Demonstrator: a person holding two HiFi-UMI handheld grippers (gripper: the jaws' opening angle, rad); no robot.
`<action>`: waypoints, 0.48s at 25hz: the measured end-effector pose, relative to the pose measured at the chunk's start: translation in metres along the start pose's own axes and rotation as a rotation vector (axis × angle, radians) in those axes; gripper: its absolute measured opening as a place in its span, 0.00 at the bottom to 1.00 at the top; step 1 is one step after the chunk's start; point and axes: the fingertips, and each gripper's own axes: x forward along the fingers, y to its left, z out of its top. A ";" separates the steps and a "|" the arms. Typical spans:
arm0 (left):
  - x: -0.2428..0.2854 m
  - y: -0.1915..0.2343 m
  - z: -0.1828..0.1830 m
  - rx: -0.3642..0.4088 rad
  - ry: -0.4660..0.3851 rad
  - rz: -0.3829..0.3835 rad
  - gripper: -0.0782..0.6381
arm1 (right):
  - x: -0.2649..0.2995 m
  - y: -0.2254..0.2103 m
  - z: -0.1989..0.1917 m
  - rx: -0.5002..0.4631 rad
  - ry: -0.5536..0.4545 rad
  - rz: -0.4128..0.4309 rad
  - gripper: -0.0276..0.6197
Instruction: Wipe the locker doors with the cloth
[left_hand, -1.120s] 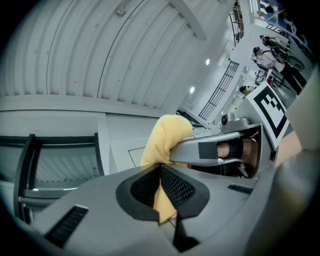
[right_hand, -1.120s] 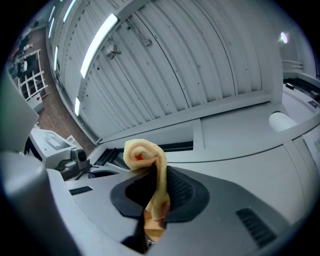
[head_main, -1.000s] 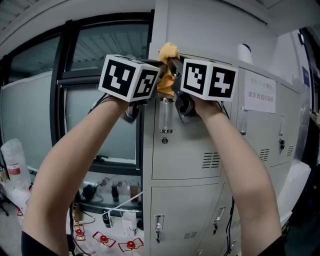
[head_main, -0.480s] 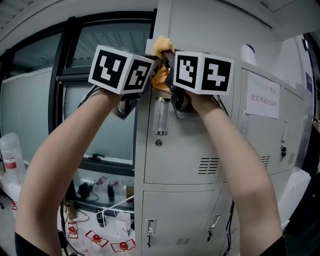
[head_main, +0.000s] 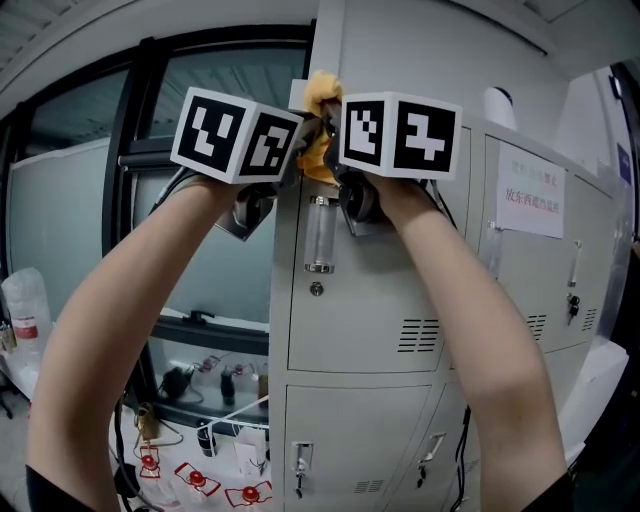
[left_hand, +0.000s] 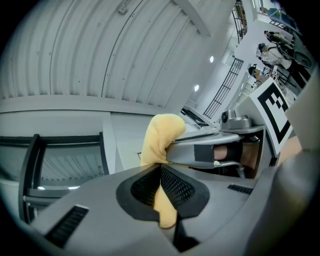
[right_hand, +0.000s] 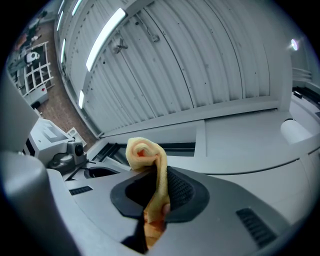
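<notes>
A yellow cloth (head_main: 318, 120) is clamped by the closed left gripper (head_main: 300, 140) and closed right gripper (head_main: 335, 135), pressed against the top edge of the grey locker door (head_main: 370, 290).

The head view faces the lockers (head_main: 360, 300) from close; both gripper views tilt toward the ceiling (right_hand: 200, 60), sharing the yellow cloth (left_hand: 160, 137).

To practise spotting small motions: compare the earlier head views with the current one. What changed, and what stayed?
The left gripper and right gripper have carried the yellow cloth slightly up the locker front, toward its top edge. Nothing was taken or released: both stay shut on the yellow cloth.
</notes>
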 end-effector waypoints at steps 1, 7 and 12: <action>0.000 0.000 0.000 0.000 0.005 -0.001 0.14 | 0.001 0.000 0.000 0.003 0.009 -0.005 0.15; 0.001 -0.001 0.002 -0.052 0.010 0.039 0.14 | 0.002 -0.002 0.002 -0.003 0.047 -0.036 0.15; 0.009 -0.008 0.005 -0.064 0.013 0.058 0.14 | -0.003 -0.012 0.003 -0.002 0.052 -0.058 0.15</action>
